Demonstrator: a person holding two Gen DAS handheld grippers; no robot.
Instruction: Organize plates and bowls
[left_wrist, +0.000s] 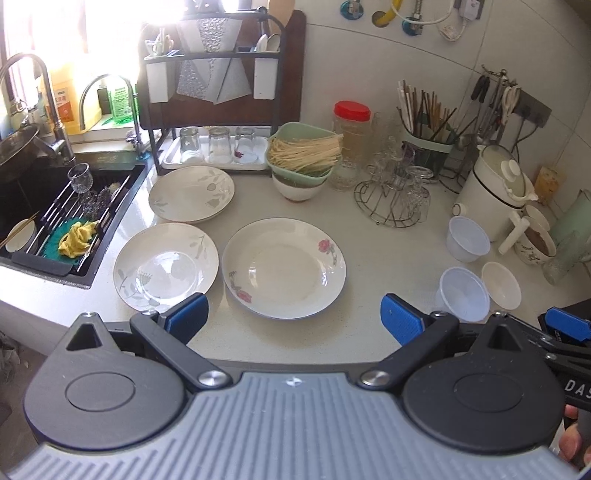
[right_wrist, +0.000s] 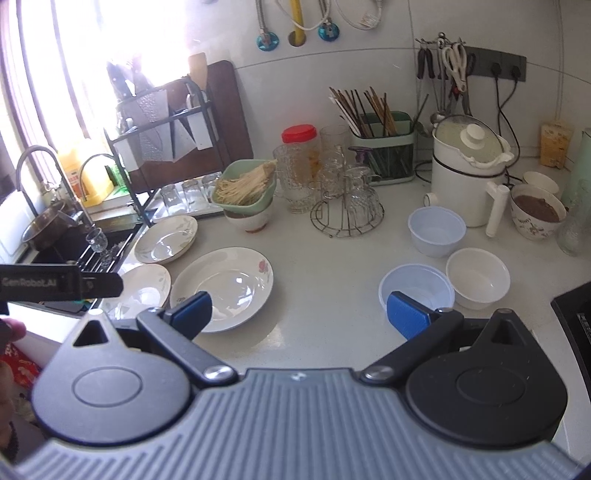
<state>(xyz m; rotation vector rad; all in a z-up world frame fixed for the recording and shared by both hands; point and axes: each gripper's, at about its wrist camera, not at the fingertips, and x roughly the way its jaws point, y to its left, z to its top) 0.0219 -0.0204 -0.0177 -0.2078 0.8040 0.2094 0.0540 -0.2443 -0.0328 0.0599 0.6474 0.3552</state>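
On white countertop (left_wrist: 388, 254), three plates and three plastic bowls laid out, nothing gripped. Left gripper (left_wrist: 291, 319) hovers at 6 o'clock of its view, jaws spread wide, empty, blue pads (left_wrist: 186, 314) apart over bare counter. Rose-pattern plate (left_wrist: 283, 267) sits dead centre just ahead of it; leaf-pattern plate (left_wrist: 165, 266) just beside it at 9 o'clock, rims near, can't tell if touching. Third leaf plate (left_wrist: 191, 194) at 11 o'clock, looks like a stack of two, near the dish rack (left_wrist: 212, 92) and tray of upturned glasses (left_wrist: 218, 146). Green bowl of dry noodles (left_wrist: 303, 153) stacked on a white bowl (left_wrist: 298, 188) at 12 o'clock. Right gripper (right_wrist: 299, 314) also spread open, empty, low over counter; rose plate partly behind its left finger at 10 o'clock in right wrist view. Bluish plastic bowl (right_wrist: 416, 286) just behind its right pad at 2 o'clock, touching or nearly touching white plastic bowl (right_wrist: 478, 277); second bluish bowl (right_wrist: 436, 230) just behind both, upright. White kettle-style pot (right_wrist: 469, 177) and cup of brown contents (right_wrist: 537, 214) further back at 2 o'clock. Wire stand with glasses (right_wrist: 347, 206) at 12 o'clock, chopstick holder (right_wrist: 382, 147) behind it. Sink (left_wrist: 55, 221) at 9 o'clock in left view, holding yellow cloth (left_wrist: 77, 238) and a glass on rack.
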